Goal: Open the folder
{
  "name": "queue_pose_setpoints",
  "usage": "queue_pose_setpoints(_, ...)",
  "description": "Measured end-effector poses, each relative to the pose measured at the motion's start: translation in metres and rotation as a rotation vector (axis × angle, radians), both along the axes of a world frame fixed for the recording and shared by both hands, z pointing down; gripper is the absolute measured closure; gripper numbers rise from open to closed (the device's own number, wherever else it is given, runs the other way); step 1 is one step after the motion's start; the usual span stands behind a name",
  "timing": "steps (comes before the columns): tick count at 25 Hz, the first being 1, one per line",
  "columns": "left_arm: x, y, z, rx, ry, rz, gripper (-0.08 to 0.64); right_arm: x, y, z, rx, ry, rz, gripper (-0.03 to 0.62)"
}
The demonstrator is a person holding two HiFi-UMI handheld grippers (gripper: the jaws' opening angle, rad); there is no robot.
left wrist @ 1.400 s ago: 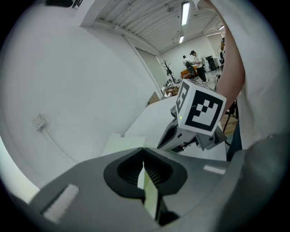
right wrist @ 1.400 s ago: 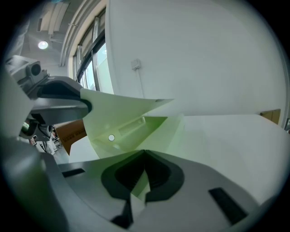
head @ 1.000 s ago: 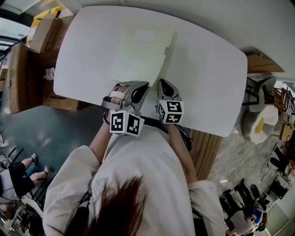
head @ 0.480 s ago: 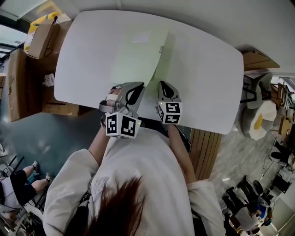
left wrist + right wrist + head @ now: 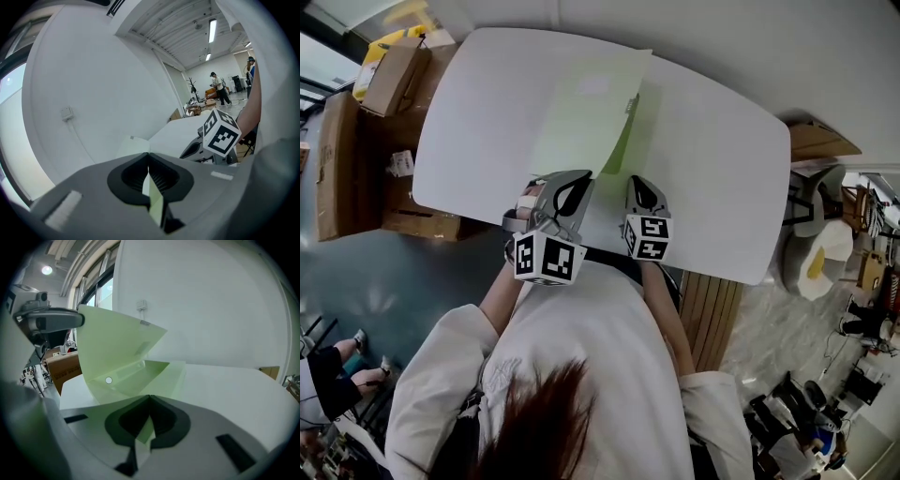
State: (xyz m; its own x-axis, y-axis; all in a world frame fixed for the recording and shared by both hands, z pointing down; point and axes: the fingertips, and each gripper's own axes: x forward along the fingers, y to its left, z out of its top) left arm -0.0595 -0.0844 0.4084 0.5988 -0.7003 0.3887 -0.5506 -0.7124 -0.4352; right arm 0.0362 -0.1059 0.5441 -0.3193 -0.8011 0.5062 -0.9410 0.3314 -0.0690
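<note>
A pale green folder [image 5: 586, 112] lies on the white table [image 5: 722, 169]. Its front cover [image 5: 115, 341] is lifted at an angle, while the back cover [image 5: 161, 373] stays flat. My left gripper [image 5: 579, 178] is shut on the near edge of the front cover, and a green sheet edge [image 5: 154, 201] shows between its jaws. My right gripper [image 5: 636, 183] is shut on the near edge of the back cover [image 5: 146, 430] and presses it down. The right gripper's marker cube [image 5: 220, 133] shows beside the left one. A clip bar and a round stud [image 5: 108, 380] sit inside the folder.
Cardboard boxes [image 5: 394, 70] stand on the floor off the table's left end. A wooden panel [image 5: 712, 319] and a white chair [image 5: 820, 253] are to the right. The table's near edge runs just under both grippers. People [image 5: 218, 86] stand far off.
My left gripper has risen and drifted left with the front cover, so the folder gapes wider. The right gripper has stayed put on the back cover.
</note>
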Motion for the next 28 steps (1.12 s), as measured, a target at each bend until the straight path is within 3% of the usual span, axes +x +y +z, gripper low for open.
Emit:
queue_pose_setpoints(6, -0.011, -0.006, -0.008, -0.025, 0.093, -0.073, 0.551, -0.001, 0.0, 0.0, -0.014, 0.019, -0.024, 0.584)
queue_pose_setpoints(13, -0.023, -0.006, -0.01, -0.034, 0.132, -0.111, 0.551, -0.005, 0.0, 0.002, -0.016, 0.027, -0.038, 0.584)
queue_pose_setpoints(28, -0.054, -0.024, -0.031, -0.177, 0.426, -0.216, 0.551, -0.005, 0.0, 0.002, 0.002, 0.016, -0.018, 0.586)
